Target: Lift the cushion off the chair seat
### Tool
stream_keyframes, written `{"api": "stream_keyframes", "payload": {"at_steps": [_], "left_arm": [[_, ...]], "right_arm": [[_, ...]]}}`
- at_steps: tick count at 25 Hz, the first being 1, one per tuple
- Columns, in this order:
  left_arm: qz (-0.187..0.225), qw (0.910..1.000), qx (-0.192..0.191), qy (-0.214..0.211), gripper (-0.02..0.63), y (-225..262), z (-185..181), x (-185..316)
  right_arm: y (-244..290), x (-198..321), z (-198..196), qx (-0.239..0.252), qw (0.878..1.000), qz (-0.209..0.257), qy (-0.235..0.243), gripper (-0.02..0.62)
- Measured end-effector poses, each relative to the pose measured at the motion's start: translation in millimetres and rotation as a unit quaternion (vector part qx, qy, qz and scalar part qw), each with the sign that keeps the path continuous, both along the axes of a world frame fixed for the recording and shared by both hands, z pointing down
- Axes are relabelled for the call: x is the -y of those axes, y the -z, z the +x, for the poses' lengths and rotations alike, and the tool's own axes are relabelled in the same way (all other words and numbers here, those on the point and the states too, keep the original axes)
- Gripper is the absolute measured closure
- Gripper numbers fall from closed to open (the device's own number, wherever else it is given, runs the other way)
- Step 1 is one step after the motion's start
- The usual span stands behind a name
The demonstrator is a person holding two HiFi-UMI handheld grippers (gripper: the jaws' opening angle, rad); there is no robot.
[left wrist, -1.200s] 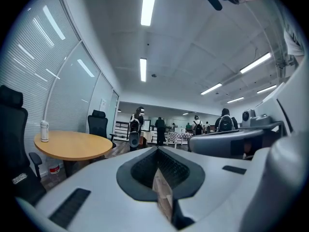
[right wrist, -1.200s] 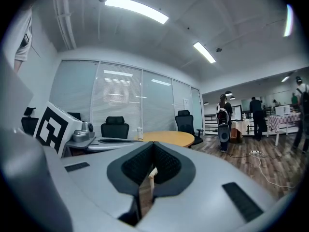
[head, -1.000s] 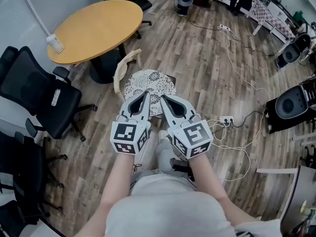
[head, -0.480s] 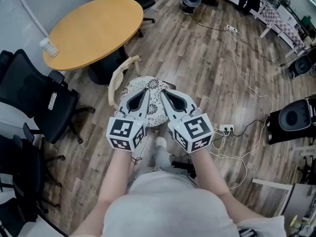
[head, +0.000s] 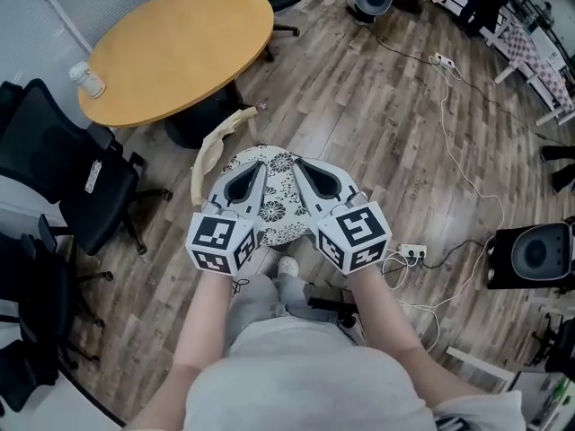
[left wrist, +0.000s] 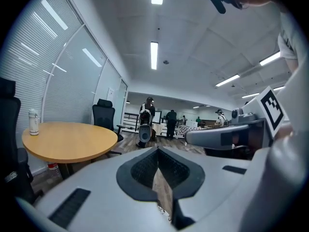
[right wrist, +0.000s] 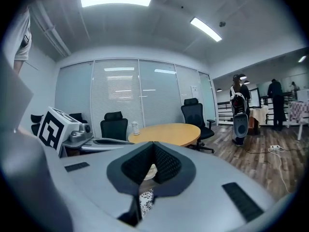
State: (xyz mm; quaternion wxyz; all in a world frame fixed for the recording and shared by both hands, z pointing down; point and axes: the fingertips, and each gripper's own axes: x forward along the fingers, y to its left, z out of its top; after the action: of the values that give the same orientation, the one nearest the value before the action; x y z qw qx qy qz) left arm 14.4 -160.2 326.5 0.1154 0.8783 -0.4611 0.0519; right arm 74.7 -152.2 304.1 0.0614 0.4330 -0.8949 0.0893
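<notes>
The cushion (head: pixel 282 208), round with a black-and-white floral print, lies flat on the seat of a chair (head: pixel 213 150) whose pale wooden back curves along the cushion's 10 o'clock edge. The left gripper (head: pixel 256 167) has its jaws pressed together with nothing between them; in the head view it overlaps the cushion's 8 o'clock portion. The right gripper (head: pixel 300 165) is likewise closed tip to tip and empty, overlapping the 3 o'clock portion (the print shows through the gap behind its tips in the right gripper view). Contact with the cushion cannot be confirmed for either. A round wooden table (head: pixel 175 43) stands at 11 o'clock of the chair, with a bottle (head: pixel 87 79) near its 9 o'clock rim. A black office chair (head: pixel 63 173) is at 9 o'clock. A power strip (head: pixel 411 252) lies on the wood floor (head: pixel 359 106) at 4 o'clock.
</notes>
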Motion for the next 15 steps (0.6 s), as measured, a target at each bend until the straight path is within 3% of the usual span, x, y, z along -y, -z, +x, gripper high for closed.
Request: {"api": "stream_keyframes", "payload": {"at_steps": [8,15], "left_arm": [[-0.027,0.9992,0.021,-0.022,0.596,-26.4,0.3,31.4],[-0.073,0.9967,0.026,-0.024,0.511,-66.4,-25.9,45.5]], "right_arm": [[-32.7,32.5,-9.1,-0.009,0.999,-0.026,0.021,0.569],[-64.4,47.1,-34.4,-0.016,0.998,-0.054,0.026,0.569]]}}
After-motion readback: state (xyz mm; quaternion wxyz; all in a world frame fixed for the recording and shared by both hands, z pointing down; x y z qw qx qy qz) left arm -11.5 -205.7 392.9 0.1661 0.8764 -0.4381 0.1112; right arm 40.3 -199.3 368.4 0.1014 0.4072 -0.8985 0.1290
